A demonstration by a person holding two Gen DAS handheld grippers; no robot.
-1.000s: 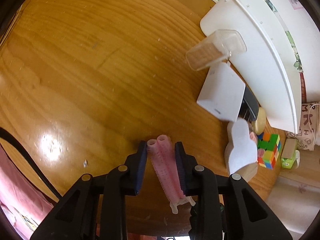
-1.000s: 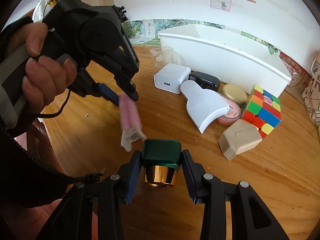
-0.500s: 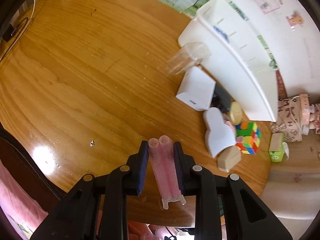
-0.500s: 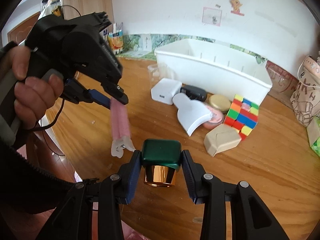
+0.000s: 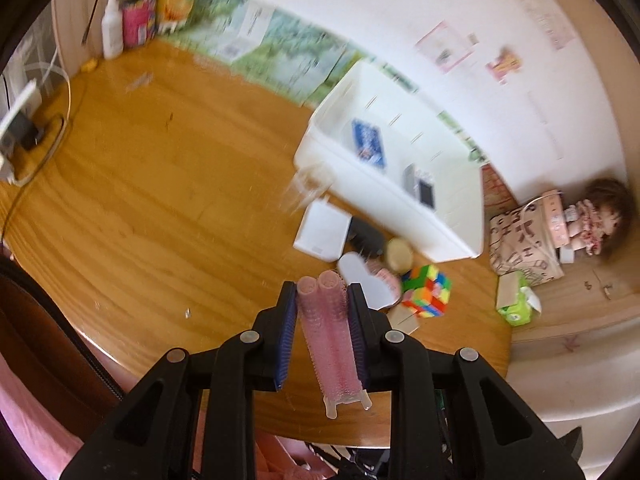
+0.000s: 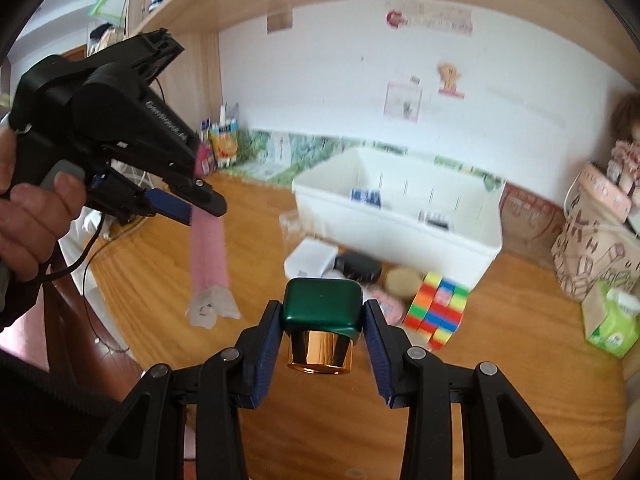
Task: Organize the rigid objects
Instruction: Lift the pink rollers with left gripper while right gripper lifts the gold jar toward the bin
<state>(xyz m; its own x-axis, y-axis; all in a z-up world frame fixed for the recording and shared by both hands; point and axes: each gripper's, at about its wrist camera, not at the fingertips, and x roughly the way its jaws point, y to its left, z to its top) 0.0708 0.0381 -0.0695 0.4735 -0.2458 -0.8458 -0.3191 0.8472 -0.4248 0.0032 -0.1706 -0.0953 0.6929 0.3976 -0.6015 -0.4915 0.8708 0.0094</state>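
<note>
The right gripper (image 6: 322, 320) clamps a green-capped gold bottle (image 6: 320, 330) above the table (image 6: 500, 360); the left gripper (image 6: 200, 206) holds pink hair rollers (image 6: 208, 248) aloft.

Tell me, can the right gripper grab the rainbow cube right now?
Probably not yet. The right gripper is already shut on a green-capped bottle, so its jaws are full. The rainbow cube sits uncovered on the table.

The table (image 5: 152, 184) was varnished wood, grain showing. The bin (image 6: 400, 236) looked smooth white plastic. The cap (image 6: 322, 310) was glossy green over polished gold metal (image 6: 320, 350); the pink rollers (image 5: 326, 340) were bristly.
</note>
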